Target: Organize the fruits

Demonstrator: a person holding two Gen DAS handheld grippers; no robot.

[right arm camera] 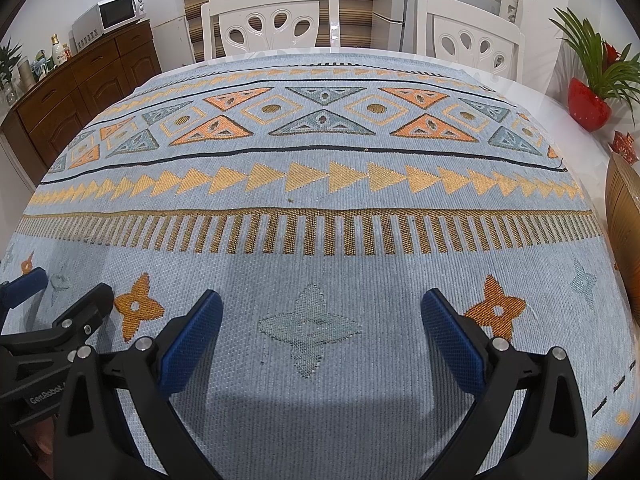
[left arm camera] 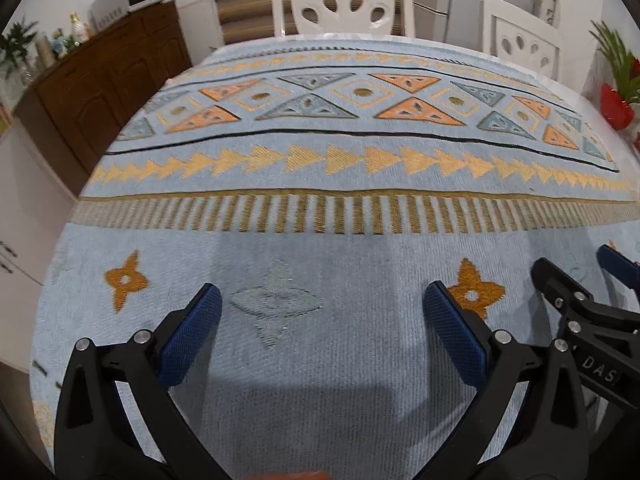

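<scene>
1. Hovering low over the cloth [right arm camera: 320, 420], both grippers sit side by side, fingers pointing toward twelve o'clock, where two white chairs [right arm camera: 272, 20] stand at the far edge.
2. Left gripper [left arm camera: 322, 336]: its blue pads [left arm camera: 192, 332] are spread wide with only bare cloth between them; it has hold of nothing.
3. Right gripper [right arm camera: 322, 336]: just as wide, just as empty (a pale woven star lies between its fingers, nothing more).
4. Each tool shows in the other's view: the right one at about four o'clock from the left camera, the left one at about eight o'clock from the right camera, close together but apparently not touching.
5. As for fruit, I can see none in either view. A ribbed golden thing [right arm camera: 624, 232] pokes in at three o'clock in the right view, cut off by the frame; whether it is a bowl or basket I cannot tell.
6. A red pot [right arm camera: 590, 108] with a plant stands at about two o'clock, and a sideboard [right arm camera: 80, 92] with a microwave [right arm camera: 116, 12] at ten.
7. My guess is that the job stands at a resting point, either not yet begun or between pieces.
8. Next, I'd say, comes a swing of the tools toward wherever the fruit lies, probably out past three o'clock, fingers kept wide for the first grab.
</scene>
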